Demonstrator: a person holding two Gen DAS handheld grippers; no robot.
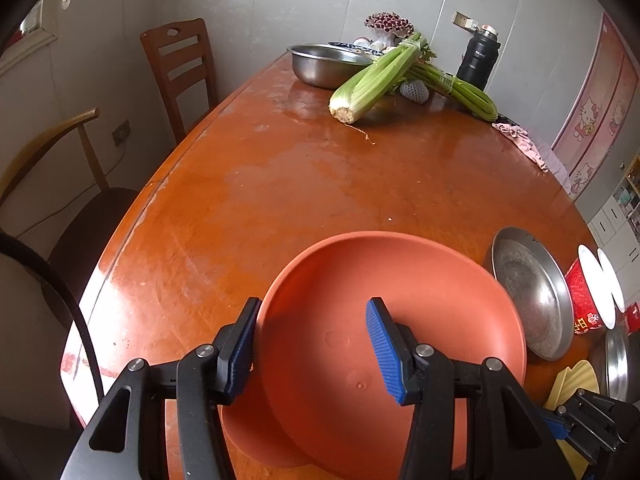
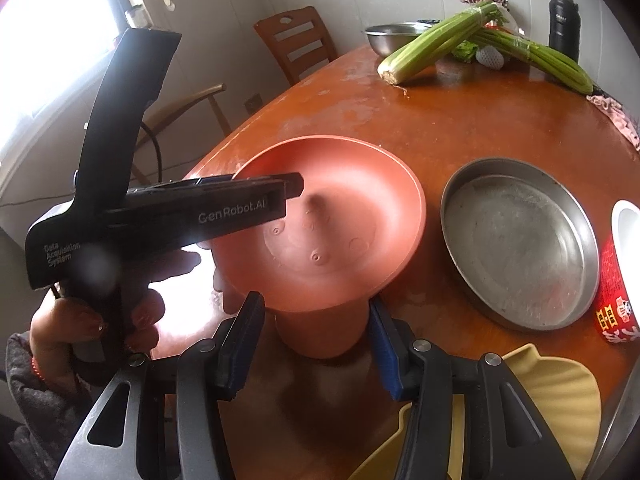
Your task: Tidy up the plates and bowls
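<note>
A terracotta-coloured plate (image 1: pixel 400 300) lies tilted on top of a smaller terracotta bowl (image 2: pixel 324 332) near the table's front edge. My left gripper (image 1: pixel 312 344) is open, its jaws straddling the plate's near left rim, one finger over the plate and one outside. It shows from the side in the right wrist view (image 2: pixel 294 184). My right gripper (image 2: pixel 316 344) is open, its fingers on either side of the bowl under the plate (image 2: pixel 332 216). A steel round pan (image 2: pixel 520 244) lies to the right.
A red paper cup (image 2: pixel 618 280) stands right of the pan (image 1: pixel 532 292). A yellow shell-shaped dish (image 2: pixel 560 400) lies at front right. Celery bunches (image 1: pixel 380 76), a steel bowl (image 1: pixel 320 64) and a black flask (image 1: pixel 480 60) sit at the far end. Chairs (image 1: pixel 180 72) stand left.
</note>
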